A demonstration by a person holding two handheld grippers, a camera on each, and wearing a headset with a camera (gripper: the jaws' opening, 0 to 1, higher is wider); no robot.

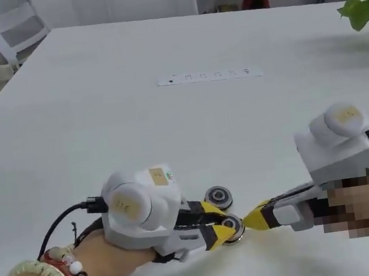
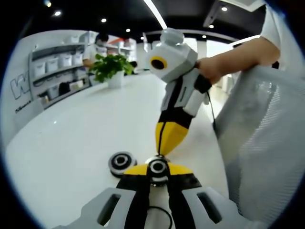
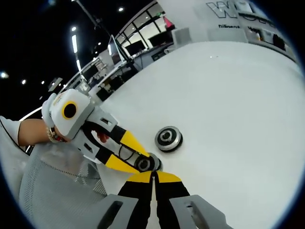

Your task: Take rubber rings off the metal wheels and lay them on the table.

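At the near edge of a white worktop (image 1: 189, 124), the left hand-held gripper (image 1: 217, 223) pinches a small rubber-ringed metal wheel (image 1: 233, 227). The right hand-held gripper (image 1: 250, 221), jaws pressed together, noses its yellow tip against the wheel's rim. A second ringed wheel (image 1: 218, 197) lies just beside. The risk: a closed tip riding on the rim, not under the rubber, could skid off or knock the wheel from the pinch.
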